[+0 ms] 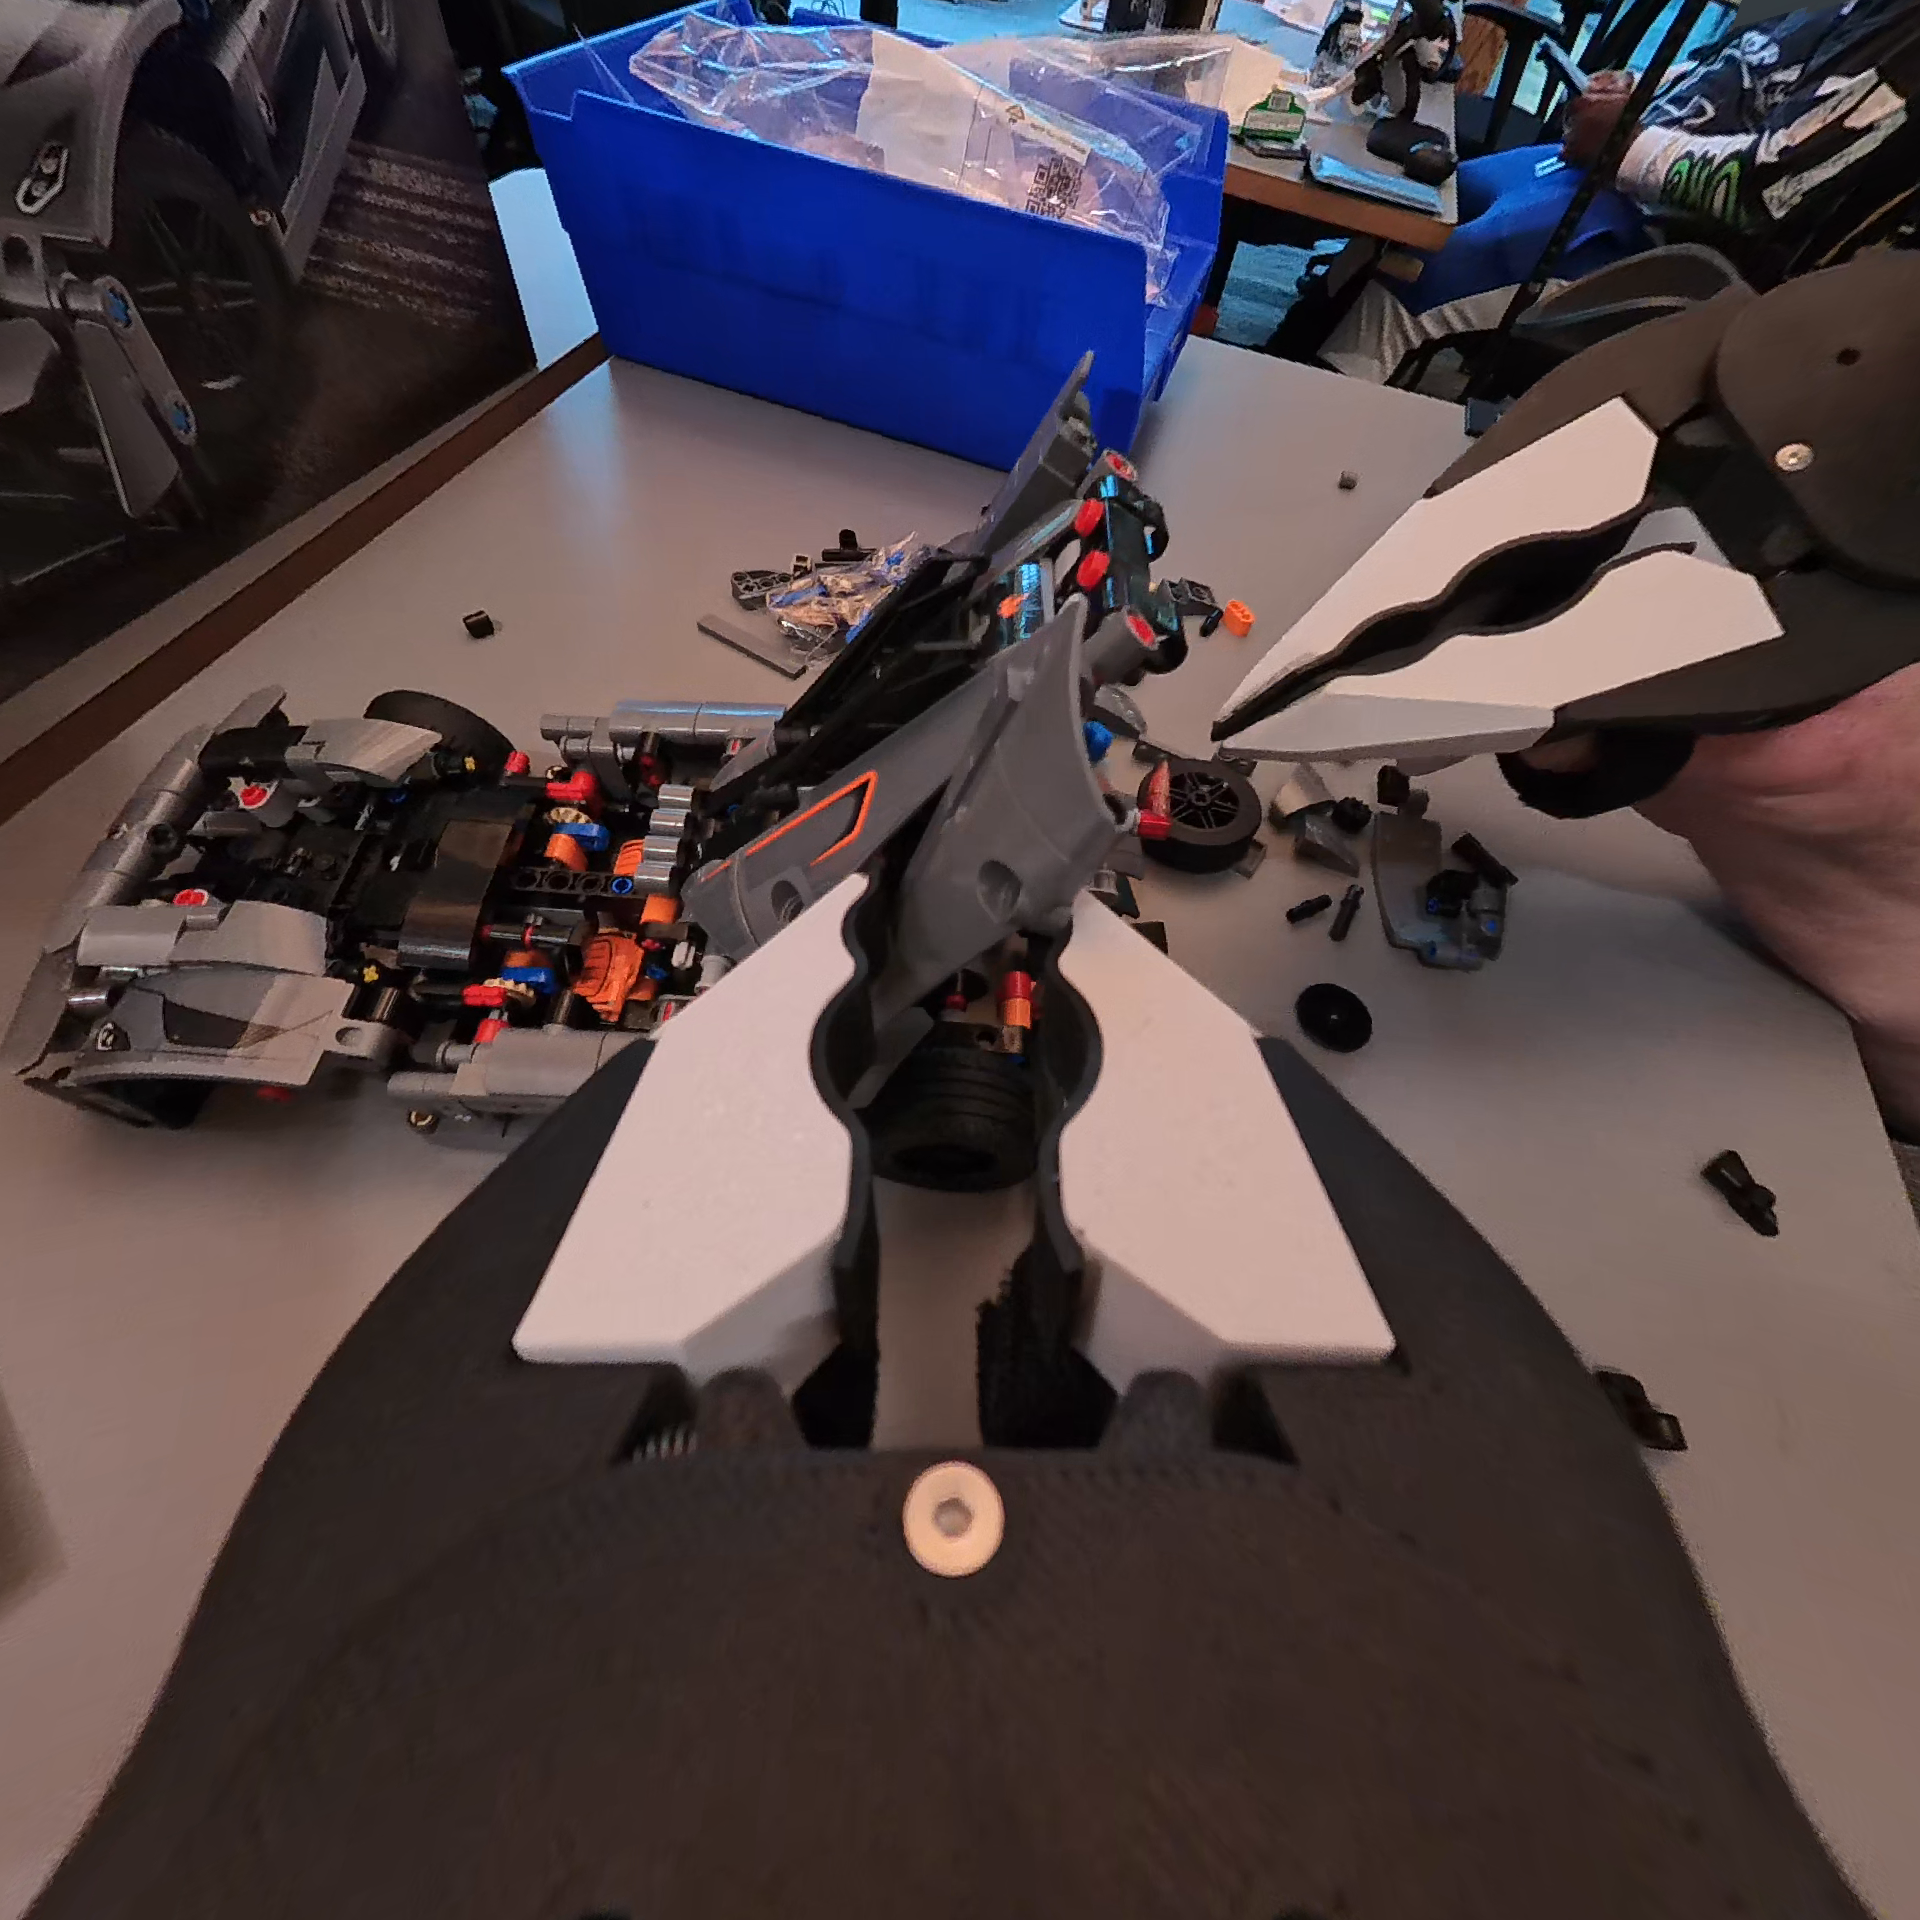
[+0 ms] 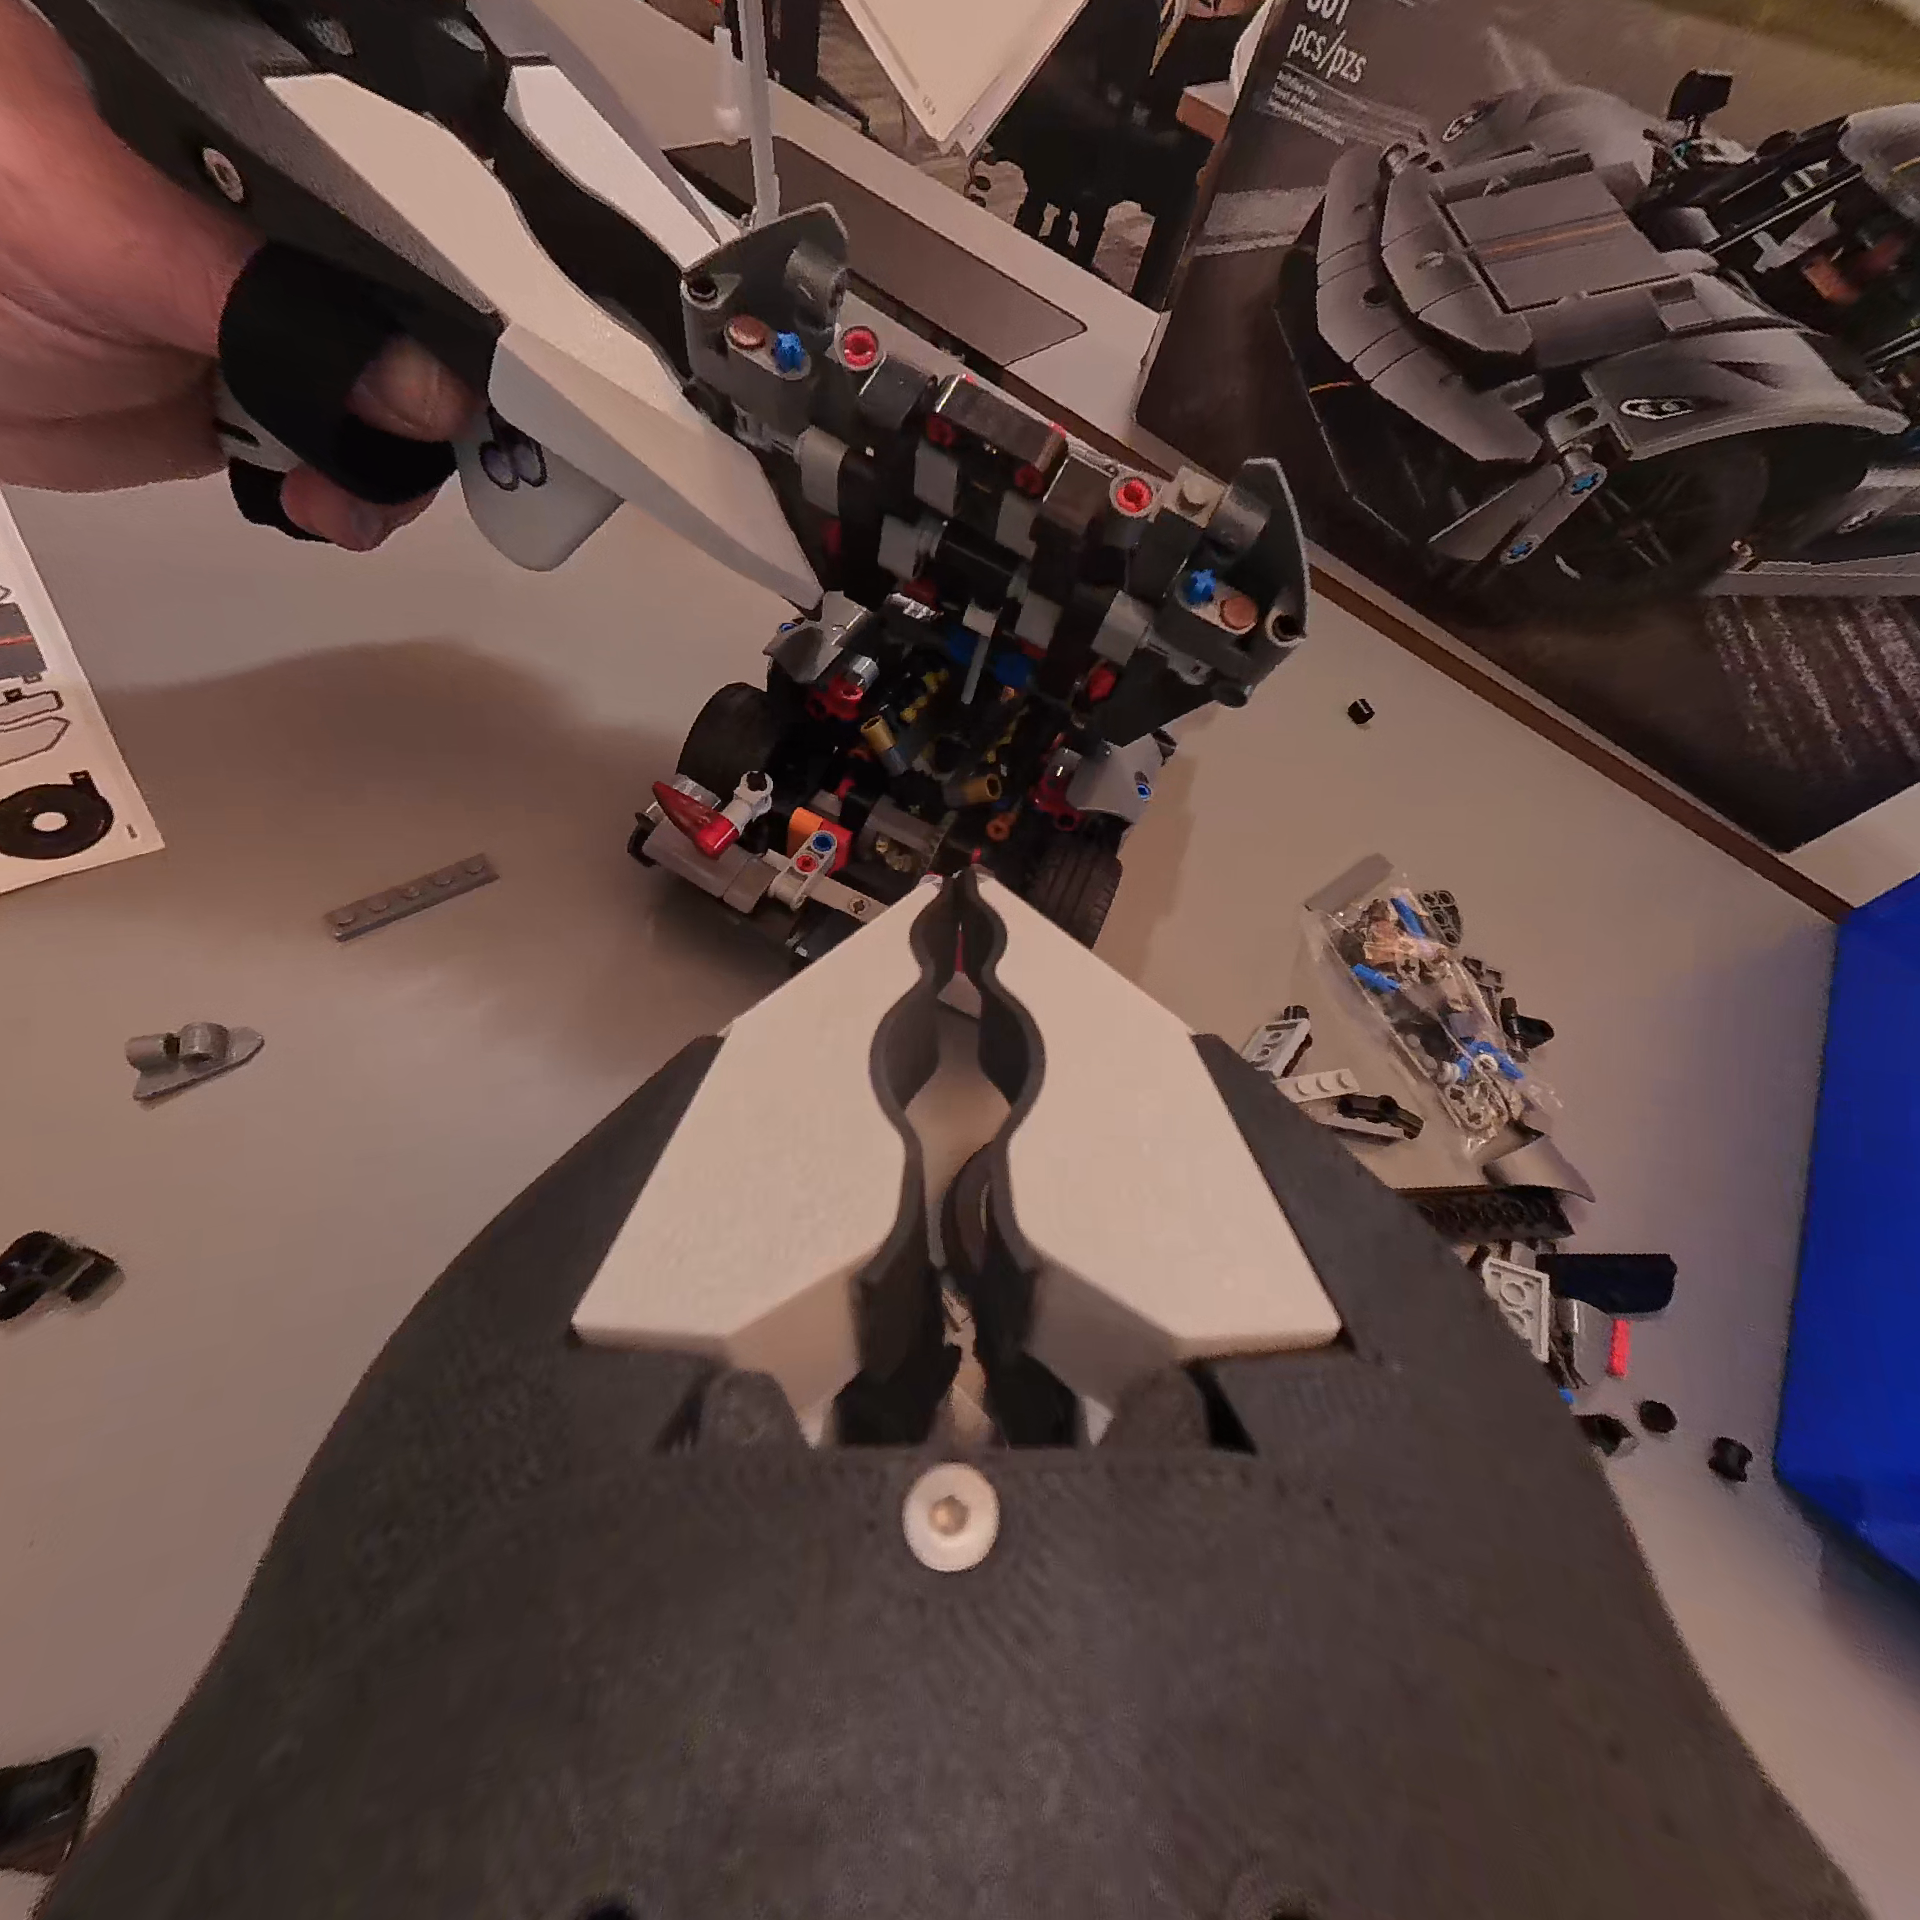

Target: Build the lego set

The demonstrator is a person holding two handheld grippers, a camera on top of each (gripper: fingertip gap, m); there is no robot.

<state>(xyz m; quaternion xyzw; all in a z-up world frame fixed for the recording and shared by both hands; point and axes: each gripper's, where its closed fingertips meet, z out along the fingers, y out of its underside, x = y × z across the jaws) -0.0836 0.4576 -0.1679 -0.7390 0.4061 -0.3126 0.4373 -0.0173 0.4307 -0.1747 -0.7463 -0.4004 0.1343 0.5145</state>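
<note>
The grey, black and orange lego car [image 1: 312, 894] lies on the white table [image 1: 312, 1299], nose to the left. Its rear body section [image 1: 1039, 582] is tilted up off the chassis. My left gripper [image 1: 971, 894] is shut on a grey fin panel [image 1: 1018, 790] of that section, above a black tyre [image 1: 951, 1112]. In the right wrist view the left gripper [image 2: 764, 416] grips the fin [image 2: 774, 265] from the upper left. My right gripper [image 2: 961, 883] is shut, its tips just behind the car's rear [image 2: 883, 821]; nothing shows between them. It also shows in the left wrist view [image 1: 1226, 727].
A blue bin [image 1: 862, 270] with clear bags stands at the back, the set's box [image 1: 208, 312] on the left. Loose parts [image 1: 1434, 894], a spare wheel [image 1: 1200, 805] and a parts bag [image 2: 1434, 997] lie right of the car. A grey plate [image 2: 410, 896] and a printed sheet [image 2: 52, 779] lie left. The grippers' ends are close to 8 cm from one another. My right gripper is the nearer one to the spare wheel [image 1: 1200, 805]: about 9 cm, against 15 cm.
</note>
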